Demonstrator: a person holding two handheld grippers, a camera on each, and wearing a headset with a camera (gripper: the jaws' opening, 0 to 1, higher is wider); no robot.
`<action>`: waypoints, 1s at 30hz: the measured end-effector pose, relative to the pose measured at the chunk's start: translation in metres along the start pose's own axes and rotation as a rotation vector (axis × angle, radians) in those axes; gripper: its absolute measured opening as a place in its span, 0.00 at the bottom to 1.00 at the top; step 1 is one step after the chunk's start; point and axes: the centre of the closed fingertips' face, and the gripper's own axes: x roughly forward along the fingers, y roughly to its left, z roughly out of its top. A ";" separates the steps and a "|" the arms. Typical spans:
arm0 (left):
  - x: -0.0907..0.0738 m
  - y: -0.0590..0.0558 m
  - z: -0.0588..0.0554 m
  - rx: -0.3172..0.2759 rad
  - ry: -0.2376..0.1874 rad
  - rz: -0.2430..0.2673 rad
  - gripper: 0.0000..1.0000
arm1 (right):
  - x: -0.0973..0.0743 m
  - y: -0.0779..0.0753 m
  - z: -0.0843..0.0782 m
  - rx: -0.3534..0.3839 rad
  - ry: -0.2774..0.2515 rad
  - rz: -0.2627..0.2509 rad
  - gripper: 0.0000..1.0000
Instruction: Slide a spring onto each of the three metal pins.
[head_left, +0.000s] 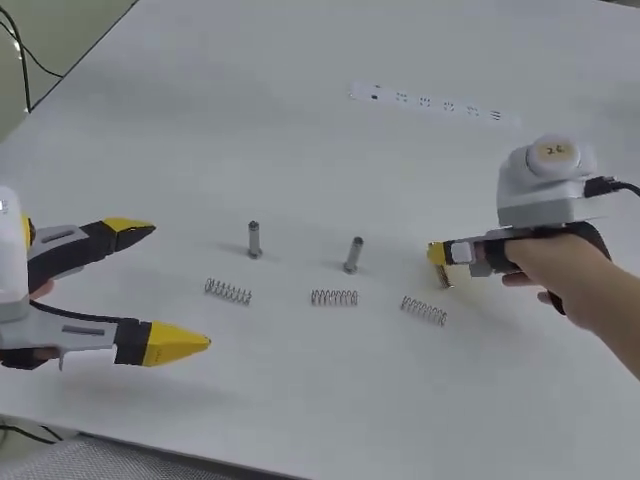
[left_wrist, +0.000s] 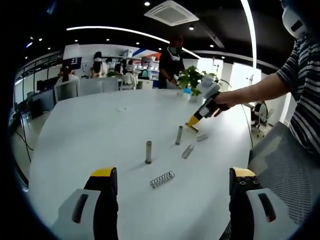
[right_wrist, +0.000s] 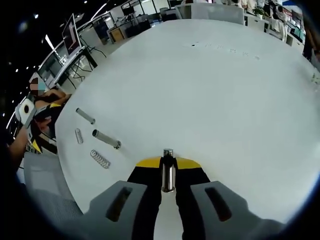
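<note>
Three springs (head_left: 334, 297): lying in a row on the white table (head_left: 300, 130), apart from one another
Two upright pins (head_left: 254, 240): standing just behind the springs, one near the left spring, one near the middle spring
Third pin (right_wrist: 168, 172): sitting clamped between the right gripper's jaws
Right gripper (head_left: 440, 265): clenching the third pin, tips near the rightmost spring
Left gripper (head_left: 178, 287): hovering at the left, jaws spread wide, grasping nothing
Power strip (head_left: 430, 103): lying at the table's far side
</note>
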 end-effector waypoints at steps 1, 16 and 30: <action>0.000 0.000 0.000 0.002 0.001 0.001 0.92 | -0.001 0.001 0.002 -0.014 -0.018 0.001 0.10; -0.001 -0.003 0.002 -0.001 -0.006 0.001 0.92 | -0.009 0.011 0.008 -0.118 -0.115 -0.029 0.10; 0.001 -0.003 0.002 -0.006 -0.012 -0.004 0.91 | -0.018 0.007 0.007 -0.115 -0.174 -0.047 0.10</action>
